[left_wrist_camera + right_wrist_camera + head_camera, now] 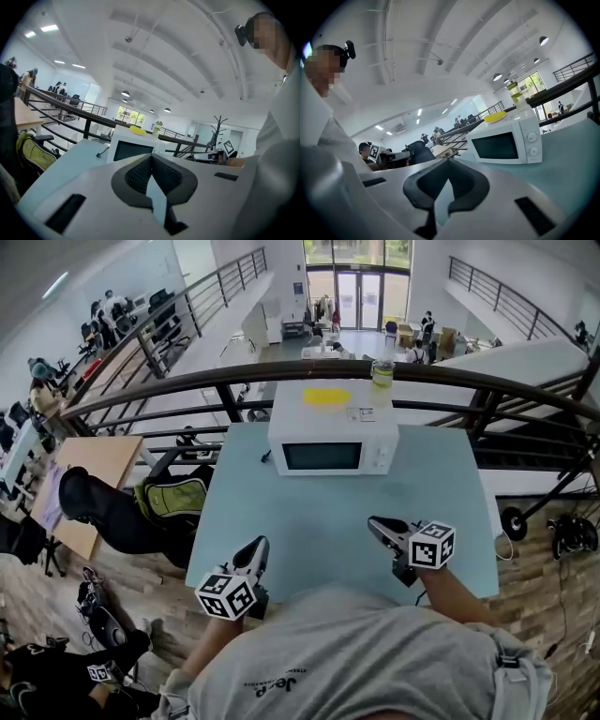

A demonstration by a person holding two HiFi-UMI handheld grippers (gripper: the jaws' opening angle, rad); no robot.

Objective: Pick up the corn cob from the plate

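A flat yellow thing (325, 396) lies on top of the white microwave (333, 440) at the far side of the pale blue table (319, 521). I cannot tell plate from corn cob in it. It also shows in the left gripper view as a yellow thing (137, 130) and in the right gripper view as a yellow thing (495, 116). My left gripper (258, 547) hovers near the table's front left edge, shut and empty (151, 157). My right gripper (375, 524) is over the front right, jaws together with nothing between them (449, 161). Both are well short of the microwave.
A bottle of greenish liquid (382, 371) stands on the microwave's right rear corner. A dark railing (281, 376) curves behind the table above a drop to a lower floor. A green backpack on a chair (169, 498) sits left of the table. A cable end (265, 457) lies beside the microwave.
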